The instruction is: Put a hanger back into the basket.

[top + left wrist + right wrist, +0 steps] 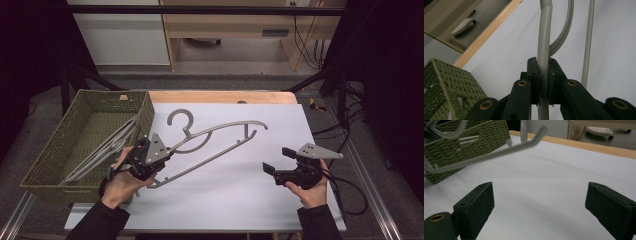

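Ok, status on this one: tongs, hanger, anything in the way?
Left tongs shut on hanger. Right tongs open, nothing between them. Basket beside hanger, more hangers inside. Path looks clear.

The high view looks forward and down on the whole counter (240, 200). Each gripper view sits low and close behind its own fingers; all three share the hanger (220, 132) and basket (55, 165) beyond them.

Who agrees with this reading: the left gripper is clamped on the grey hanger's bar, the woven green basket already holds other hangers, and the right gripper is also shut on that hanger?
One detail is wrong. The right gripper is open, with nothing between its jaws, as the right gripper view shows. The left gripper does clamp the grey hanger, and the woven green basket does hold other hangers.
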Available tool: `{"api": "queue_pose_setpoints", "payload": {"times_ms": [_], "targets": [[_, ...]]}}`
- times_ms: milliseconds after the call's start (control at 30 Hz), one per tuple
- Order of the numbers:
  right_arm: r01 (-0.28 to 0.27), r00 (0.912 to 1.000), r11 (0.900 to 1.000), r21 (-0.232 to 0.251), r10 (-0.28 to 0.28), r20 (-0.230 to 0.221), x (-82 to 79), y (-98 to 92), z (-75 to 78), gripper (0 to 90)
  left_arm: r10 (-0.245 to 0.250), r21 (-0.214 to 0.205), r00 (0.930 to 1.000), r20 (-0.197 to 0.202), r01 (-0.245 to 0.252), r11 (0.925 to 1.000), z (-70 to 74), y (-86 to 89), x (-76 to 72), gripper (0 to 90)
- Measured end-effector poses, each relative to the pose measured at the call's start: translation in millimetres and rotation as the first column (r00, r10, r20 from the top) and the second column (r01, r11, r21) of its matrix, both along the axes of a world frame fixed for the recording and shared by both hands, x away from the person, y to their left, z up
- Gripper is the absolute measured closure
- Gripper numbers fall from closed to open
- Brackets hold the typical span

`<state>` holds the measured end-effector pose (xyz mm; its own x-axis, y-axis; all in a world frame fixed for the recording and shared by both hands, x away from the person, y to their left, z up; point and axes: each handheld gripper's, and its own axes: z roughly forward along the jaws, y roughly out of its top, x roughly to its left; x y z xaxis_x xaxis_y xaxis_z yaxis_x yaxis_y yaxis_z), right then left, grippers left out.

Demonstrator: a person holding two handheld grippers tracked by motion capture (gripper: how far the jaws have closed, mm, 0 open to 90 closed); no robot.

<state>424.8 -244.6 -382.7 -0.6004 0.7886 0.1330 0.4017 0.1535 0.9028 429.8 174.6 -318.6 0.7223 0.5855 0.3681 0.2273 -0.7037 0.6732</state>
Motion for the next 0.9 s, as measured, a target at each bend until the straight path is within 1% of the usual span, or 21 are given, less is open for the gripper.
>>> {"api": "queue_pose_setpoints", "payload": {"times_ms": [67,100,200,267,333,400,500,633,700,733,800,833,900], "targets": [[0.004,1.0,0.9999,0.01,-0.004,0.0,-1.2,-1.4,-0.3,8.5,0.009,-0.006,0.9999,0.012,-0.009,0.9999,8.4,2.4,-1.1,82.1],[0.006,1.0,1.0,0.007,-0.006,0.004,-1.8,-2.3,-0.7,8.1,0.012,-0.01,0.9997,0.021,-0.012,0.9999,14.6,4.6,-2.0,82.0],[0.011,0.9999,0.9999,0.004,-0.011,0.0,-2.4,-4.1,-2.5,7.4,0.027,-0.023,0.9989,0.039,-0.026,0.9994,27.4,10.9,-3.3,82.1],[0.018,0.9998,0.9998,0.001,-0.018,-0.005,-2.7,-5.3,-3.8,6.9,0.043,-0.03,0.9978,0.052,-0.041,0.9987,35.6,17.4,-3.5,82.0],[0.022,0.9997,0.9997,0.004,-0.022,-0.006,-2.9,-6.1,-4.5,6.8,0.062,-0.046,0.9963,0.059,-0.059,0.9972,43.2,26.8,-2.6,82.0],[0.029,0.9996,0.9995,0.009,-0.029,-0.002,-3.3,-6.2,-4.5,6.6,0.081,-0.055,0.9947,0.064,-0.077,0.9955,47.4,35.3,-1.5,82.0],[0.031,0.9995,0.9995,0.006,-0.031,0.004,-3.7,-7.4,-4.3,6.4,0.104,-0.05,0.9922,0.07,-0.1,0.9937,51.4,47.2,0.9,82.0],[0.039,0.9992,0.9992,0.011,-0.039,0.0,-4.2,-7.6,-4.3,6.0,0.144,-0.046,0.9863,0.08,-0.141,0.989,57.2,65.1,4.7,82.0],[0.039,0.9992,0.9992,0.009,-0.039,0.001,-4.2,-8.1,-4.3,5.9,0.171,-0.061,0.9817,0.084,-0.166,0.9842,59.8,73.5,6.2,82.0],[0.037,0.9993,0.9993,0.007,-0.037,0.003,-4.1,-8.6,-4.4,5.9,0.184,-0.061,0.9786,0.091,-0.179,0.9819,61.1,77.6,7.0,82.1],[0.04,0.9992,0.9991,0.009,-0.04,0.001,-4.1,-8.5,-4.4,5.7,0.203,-0.061,0.9753,0.085,-0.199,0.9782,63.1,85.3,8.0,82.0],[0.041,0.9992,0.9991,0.008,-0.041,0.003,-4.1,-8.6,-4.4,5.7,0.207,-0.054,0.9726,0.105,-0.202,0.9778,64.3,89.6,9.3,82.0],[0.04,0.9992,0.9992,0.009,-0.04,0.001,-4.2,-8.5,-4.4,5.5,0.227,-0.054,0.9681,0.106,-0.222,0.9735,65.4,97.5,10.3,82.0]]}}
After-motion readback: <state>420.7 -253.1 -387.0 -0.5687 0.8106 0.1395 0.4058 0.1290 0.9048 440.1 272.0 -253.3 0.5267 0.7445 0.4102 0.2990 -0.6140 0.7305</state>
